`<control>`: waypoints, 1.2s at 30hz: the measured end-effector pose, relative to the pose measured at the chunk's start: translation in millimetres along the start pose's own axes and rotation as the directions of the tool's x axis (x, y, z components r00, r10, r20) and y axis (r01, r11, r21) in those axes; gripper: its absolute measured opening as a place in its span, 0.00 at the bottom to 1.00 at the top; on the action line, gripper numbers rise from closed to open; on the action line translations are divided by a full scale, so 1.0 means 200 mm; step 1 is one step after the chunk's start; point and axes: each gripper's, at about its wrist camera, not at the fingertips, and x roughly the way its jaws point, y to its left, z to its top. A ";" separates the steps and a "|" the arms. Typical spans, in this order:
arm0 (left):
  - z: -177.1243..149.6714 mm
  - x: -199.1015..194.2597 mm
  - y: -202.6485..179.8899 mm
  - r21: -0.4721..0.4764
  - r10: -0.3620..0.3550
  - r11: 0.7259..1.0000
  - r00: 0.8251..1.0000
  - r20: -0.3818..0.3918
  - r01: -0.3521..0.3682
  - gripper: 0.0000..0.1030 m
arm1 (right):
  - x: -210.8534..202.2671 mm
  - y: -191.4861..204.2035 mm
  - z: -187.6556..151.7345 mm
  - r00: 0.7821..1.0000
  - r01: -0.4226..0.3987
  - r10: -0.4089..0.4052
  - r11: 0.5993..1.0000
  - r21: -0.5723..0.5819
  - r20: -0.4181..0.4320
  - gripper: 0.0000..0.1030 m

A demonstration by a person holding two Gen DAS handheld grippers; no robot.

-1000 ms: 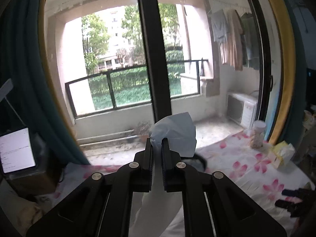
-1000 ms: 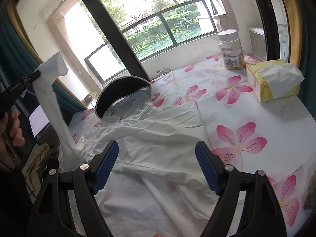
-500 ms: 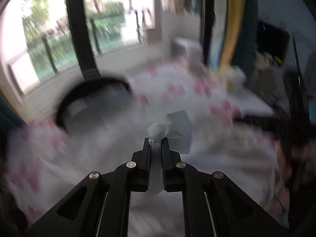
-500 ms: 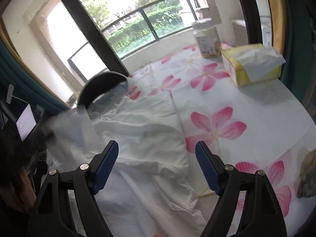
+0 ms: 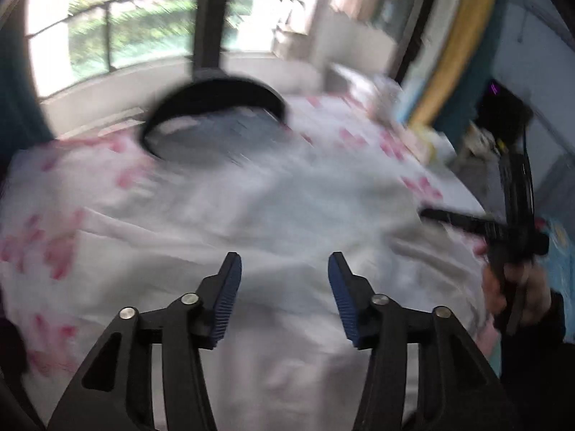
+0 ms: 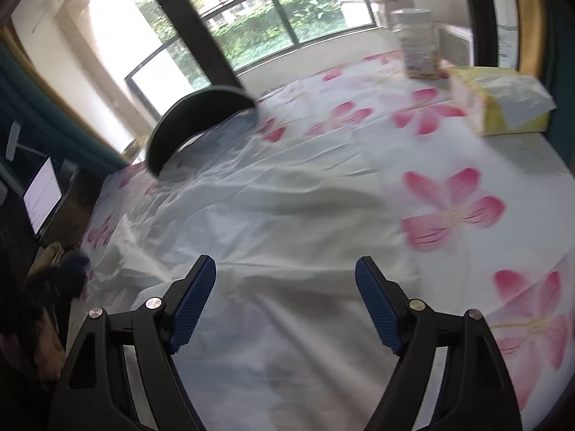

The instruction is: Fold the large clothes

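Hovering over the middle of the frame, the left gripper [image 5: 284, 287] has its two blue pads apart, and nothing is between them; its jaws have just been opening, so the fold of cloth it carried is let go. I judge that this release is on purpose: the piece is laid down onto the rest of the white garment [image 5: 287, 208], so one fold is probably finished.

One white garment is on the worktop [image 6: 503, 165], which is covered with a white cloth printed with pink flowers. In the right wrist view the garment [image 6: 273, 215] fills the centre and lower part of the frame, spread quite flat with soft wrinkles. The right gripper [image 6: 285, 298] hangs above its near part, jaws wide apart and empty. I think it waits there to take the next edge. In the left wrist view this same right gripper [image 5: 460, 221] shows at the right edge, held in one hand [image 5: 517, 287].

Other things are pushed away from the garment, likely to leave room for folding: one black curved object [image 6: 201, 122] at the upper left of the cloth (I cannot tell what it is), one yellow tissue box [image 6: 503, 107] and one jar [image 6: 418, 46] at the upper right. One lit screen [image 6: 41, 194] stands at the left edge.
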 end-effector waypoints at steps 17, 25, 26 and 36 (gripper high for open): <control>-0.11 0.19 0.22 0.161 0.161 0.975 0.986 -0.037 -0.153 0.54 | 0.06 0.43 -0.09 0.989 -0.101 0.093 0.993 -0.062 -0.116 0.77; -0.19 0.33 0.26 0.164 0.233 0.963 0.967 -0.102 -0.215 0.54 | 0.23 0.59 -0.24 0.985 -0.022 -0.014 0.979 -0.201 -0.174 0.35; -0.20 0.35 0.27 0.155 0.229 0.965 0.967 -0.110 -0.210 0.54 | 0.25 0.59 -0.24 0.985 -0.018 -0.018 0.978 -0.206 -0.173 0.28; -0.22 0.22 0.36 0.026 0.157 0.987 0.987 -0.038 -0.156 0.06 | -0.09 0.46 0.07 0.994 -0.055 0.074 0.976 -0.211 0.084 0.07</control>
